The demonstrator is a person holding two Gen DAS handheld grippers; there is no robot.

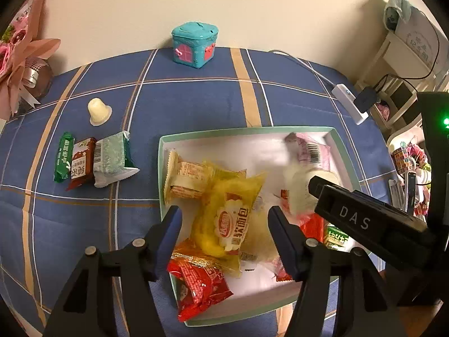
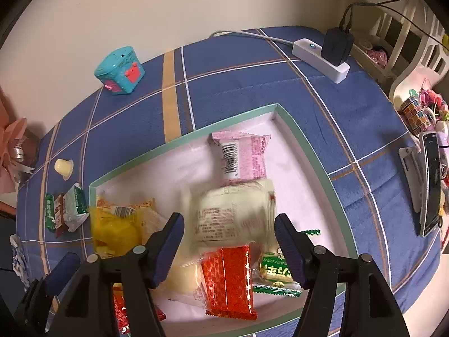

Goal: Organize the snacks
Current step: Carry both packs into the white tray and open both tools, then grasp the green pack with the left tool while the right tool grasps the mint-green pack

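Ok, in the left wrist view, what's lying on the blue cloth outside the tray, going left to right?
Green snack bar → brown snack packet → pale green packet, with the jelly cup behind them, then the teal toy house → white power strip.

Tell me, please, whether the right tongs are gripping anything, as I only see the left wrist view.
Observer: No. The right tongs stand open; a blurred pale packet sits between them, seemingly clear of both pads.
Operator: Thank you. What lies nearer than that packet, hidden behind the gripper's body in my view?
Observer: A red packet with gold print lies flat in the box, with a green serrated packet beside it.
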